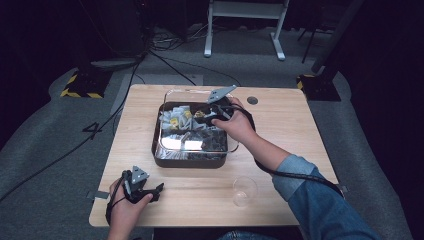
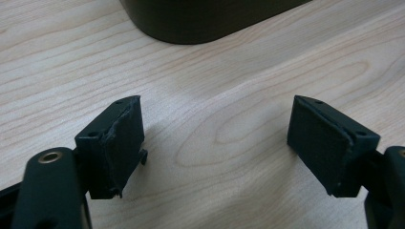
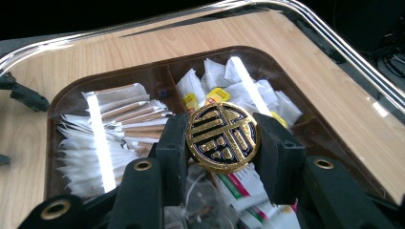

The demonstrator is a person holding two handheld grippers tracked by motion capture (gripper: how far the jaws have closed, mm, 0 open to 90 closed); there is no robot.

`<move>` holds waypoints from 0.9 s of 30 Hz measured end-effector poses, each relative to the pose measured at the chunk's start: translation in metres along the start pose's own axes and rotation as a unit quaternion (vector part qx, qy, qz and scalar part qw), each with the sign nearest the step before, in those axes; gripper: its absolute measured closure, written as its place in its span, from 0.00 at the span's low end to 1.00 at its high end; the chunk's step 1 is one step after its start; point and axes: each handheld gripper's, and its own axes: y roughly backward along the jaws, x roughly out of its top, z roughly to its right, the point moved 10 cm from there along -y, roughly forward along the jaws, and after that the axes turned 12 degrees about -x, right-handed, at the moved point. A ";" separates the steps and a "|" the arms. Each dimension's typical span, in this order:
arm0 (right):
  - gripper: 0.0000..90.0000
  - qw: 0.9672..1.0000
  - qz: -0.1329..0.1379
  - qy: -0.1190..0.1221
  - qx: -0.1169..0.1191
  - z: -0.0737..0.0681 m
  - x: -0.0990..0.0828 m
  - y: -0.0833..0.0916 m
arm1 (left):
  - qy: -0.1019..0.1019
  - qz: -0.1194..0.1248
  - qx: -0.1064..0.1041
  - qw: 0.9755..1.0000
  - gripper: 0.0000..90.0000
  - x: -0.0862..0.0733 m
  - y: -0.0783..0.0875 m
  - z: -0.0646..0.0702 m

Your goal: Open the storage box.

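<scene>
While the right tongs clamp the round gold-and-black knob between their two pads, the clear lid that carries it hangs tilted above the dark box, its shining rim running beyond the tongs and to their right. Below and behind the knob, white sachets and yellow-tagged tea bags lie in the box's compartments. Seen from the high view, the right tongs sit over the far half of the box. Nearer the person, the left tongs rest low over the bare worktop, jaws apart with nothing between them; the box's rounded corner lies just ahead of them. A clear glass stands on the worktop to their right, well apart from both tongs.
</scene>
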 end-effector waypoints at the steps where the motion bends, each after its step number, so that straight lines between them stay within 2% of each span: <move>1: 0.65 1.000 0.001 0.001 -0.001 0.002 0.000 0.004 | 0.001 0.000 -0.001 1.000 0.21 0.000 0.000 0.000; 11: 0.65 1.000 0.007 -0.001 -0.015 0.019 -0.007 0.043 | -0.002 -0.003 -0.004 1.000 0.18 0.002 -0.003 -0.001; 19: 0.65 1.000 0.004 -0.011 -0.025 0.030 -0.025 0.071 | -0.003 -0.004 -0.006 1.000 0.17 0.002 -0.003 -0.001; 27: 0.65 0.999 0.004 -0.024 -0.038 0.046 -0.046 0.107 | -0.004 -0.005 -0.007 1.000 0.16 0.002 -0.003 -0.001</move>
